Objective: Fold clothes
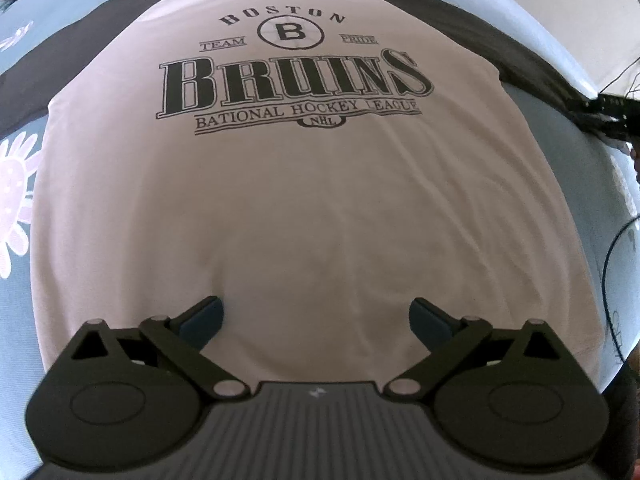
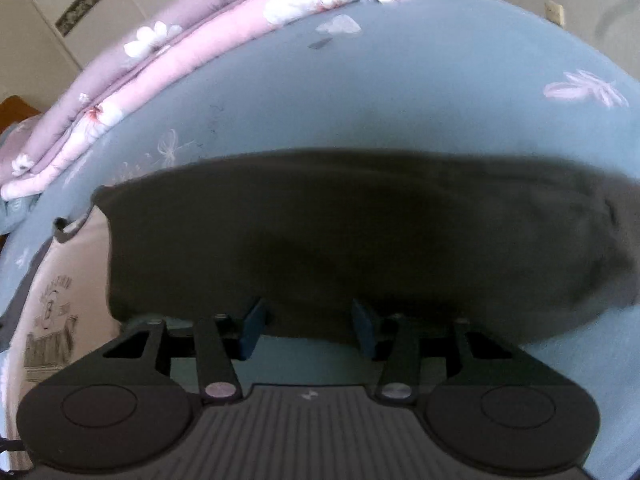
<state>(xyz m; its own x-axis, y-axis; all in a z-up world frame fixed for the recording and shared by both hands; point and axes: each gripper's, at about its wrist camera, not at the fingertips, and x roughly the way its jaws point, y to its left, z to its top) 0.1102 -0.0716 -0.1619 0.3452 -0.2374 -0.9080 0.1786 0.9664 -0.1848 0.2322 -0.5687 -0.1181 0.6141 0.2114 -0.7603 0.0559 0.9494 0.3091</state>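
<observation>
While my left gripper (image 1: 316,320) hangs over the lower part of the shirt (image 1: 304,200), its jaws stand wide apart with nothing between them, only pale cloth lying flat below. That view gives me the whole front of the garment: the "Boston Bruins" print (image 1: 294,80) reading upright, the dark collar at the top, and both dark sleeves spread out to the sides on the blue-grey bedsheet (image 1: 24,320). At its right edge I can make out part of my other tool (image 1: 612,116) by the end of the right sleeve.

My right gripper (image 2: 308,330) shows what the left camera cannot: the dark sleeve (image 2: 360,240) close up, stretched across the picture, blurred. Its jaws stand fairly open, the blue pads at the sleeve's near edge; I cannot tell whether they touch the cloth, and they do not pinch it. This view also shows a folded pink floral quilt (image 2: 200,48) at the far side of the bed, and just a sliver of the shirt's printed front at far left.
</observation>
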